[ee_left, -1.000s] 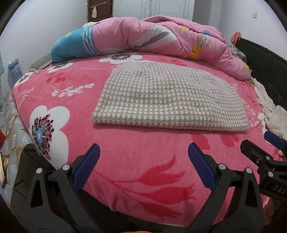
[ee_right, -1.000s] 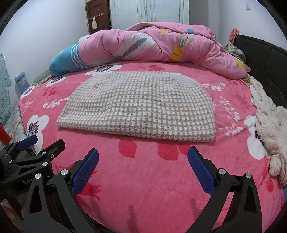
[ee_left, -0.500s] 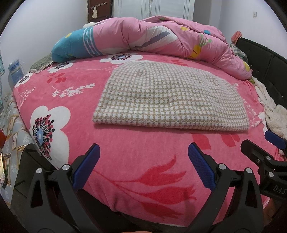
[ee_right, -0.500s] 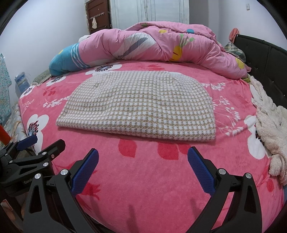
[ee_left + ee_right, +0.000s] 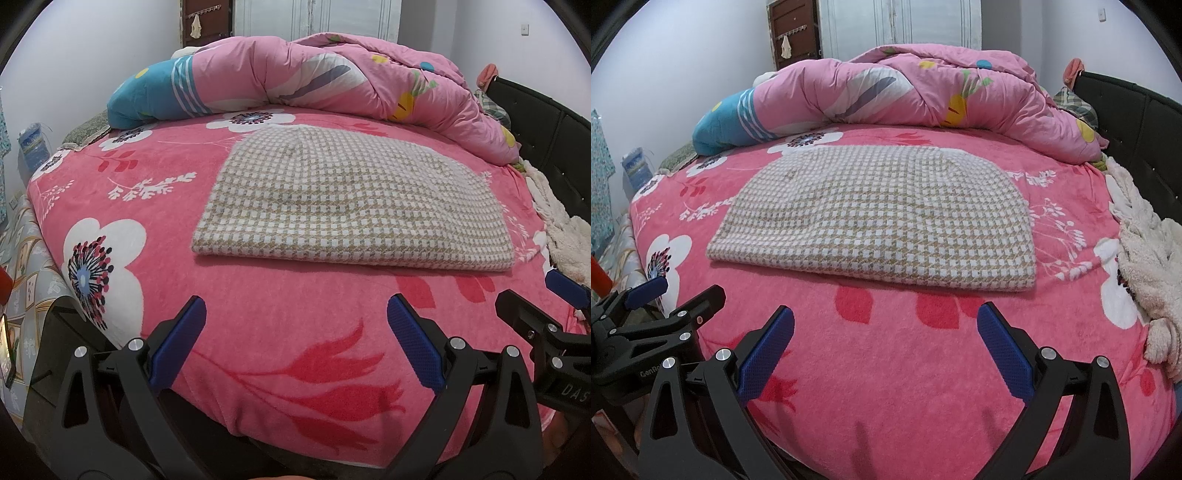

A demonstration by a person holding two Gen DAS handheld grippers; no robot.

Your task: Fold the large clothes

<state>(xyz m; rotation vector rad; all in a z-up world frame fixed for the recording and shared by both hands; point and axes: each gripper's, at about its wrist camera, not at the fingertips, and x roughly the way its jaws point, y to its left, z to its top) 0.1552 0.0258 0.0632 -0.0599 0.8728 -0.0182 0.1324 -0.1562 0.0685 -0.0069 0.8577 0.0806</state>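
Although folded already into a flat, thick-edged rectangle, checked garment lying in centre frame on the pink floral bedspread, near edge straight and doubled, far edge rounded. No sleeve or loose flap visible from either view. Touched by neither tool.

Left gripper at bottom of the left wrist view, jaws spread wide, nothing between the blue pads, hovering over the near edge of the bed, well short of the garment. Right gripper at bottom of the right wrist view, likewise gaping and empty, likewise short of the fold's near edge. Each tool also glimpsed at the lower side margin of the other's view.

Beyond the garment: rumpled pink quilt heaped across the upper frame; cream fleece item bunched at right edge, beside the dark headboard; wardrobe doors at top centre.

Assessment: either between folds or at the close of this piece. If a further fold is wanted, next move calls for advancing both tools to the near corners, pinching through the full stack of layers, then carrying the edge over evenly. Risk: seizing only the top layer and spoiling the existing fold.
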